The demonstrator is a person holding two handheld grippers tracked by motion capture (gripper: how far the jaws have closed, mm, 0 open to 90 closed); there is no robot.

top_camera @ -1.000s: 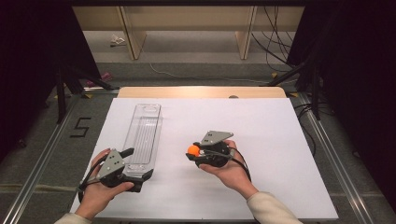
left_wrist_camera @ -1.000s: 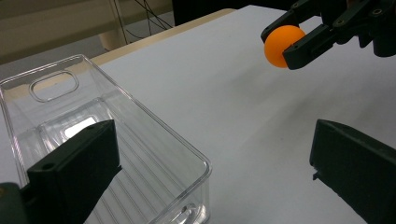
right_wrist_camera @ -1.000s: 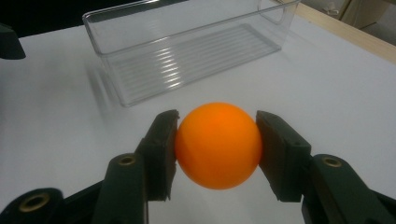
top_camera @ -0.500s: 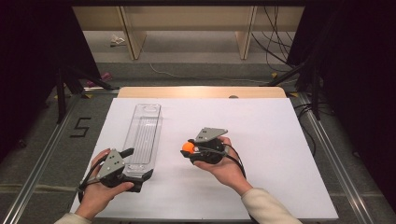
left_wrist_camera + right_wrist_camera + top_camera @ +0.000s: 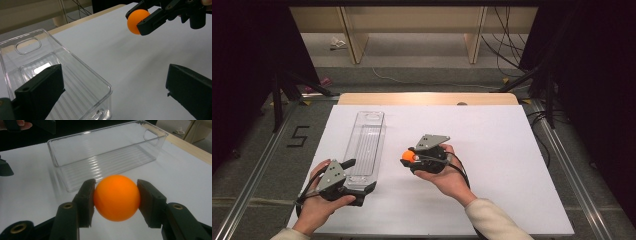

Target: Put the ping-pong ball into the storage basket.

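Grey floor; wooden shelving behind; dark curtains at sides

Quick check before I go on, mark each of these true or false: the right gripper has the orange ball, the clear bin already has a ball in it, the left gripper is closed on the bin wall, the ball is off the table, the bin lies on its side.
1. The right gripper holds the orange ball. True.
2. The clear bin already has a ball in it. False: it is empty.
3. The left gripper is shut on the bin wall. False: its jaws stand wide open.
4. The ball is off the table. True.
5. The bin lies on its side. False: it sits upright, opening up.
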